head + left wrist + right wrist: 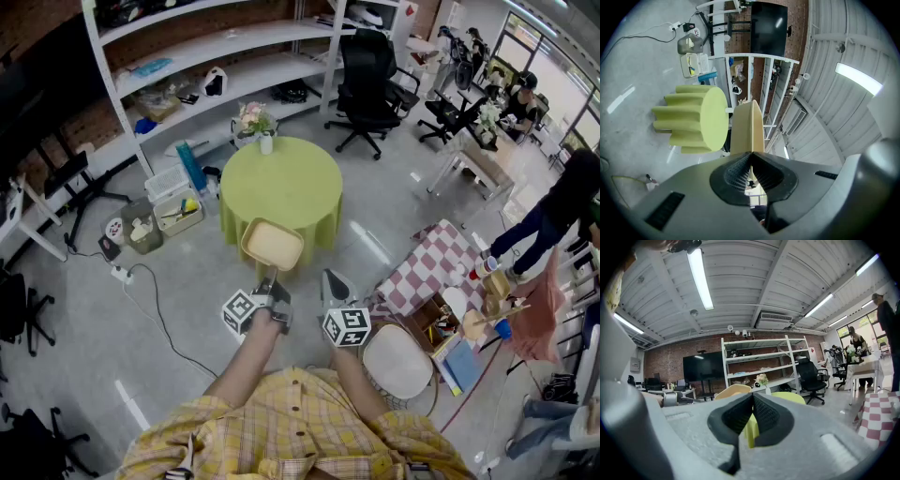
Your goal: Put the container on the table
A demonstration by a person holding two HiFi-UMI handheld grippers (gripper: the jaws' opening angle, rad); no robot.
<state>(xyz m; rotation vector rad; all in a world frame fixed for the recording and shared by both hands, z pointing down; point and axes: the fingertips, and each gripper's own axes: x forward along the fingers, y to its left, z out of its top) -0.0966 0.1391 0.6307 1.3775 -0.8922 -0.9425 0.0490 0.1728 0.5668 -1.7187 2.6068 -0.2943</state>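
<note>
The left gripper [270, 281] clamps the container [273, 244] by its near rim, ahead of it; right gripper [333, 283] closed, empty.

Yellow plaid shirt [300, 427]; left gripper [269, 278] & right gripper [331, 277] grey w/ black ribbed pads [736, 173], b/w marker cubes [239, 312].

The container [273, 244] looks smooth matt plastic, the table [291, 178] wears green cloth, the floor [187, 309] shines glossy.

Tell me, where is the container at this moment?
In the head view the container is at centre, held at its near rim by the left claw, at the near edge of the round green table.
</note>
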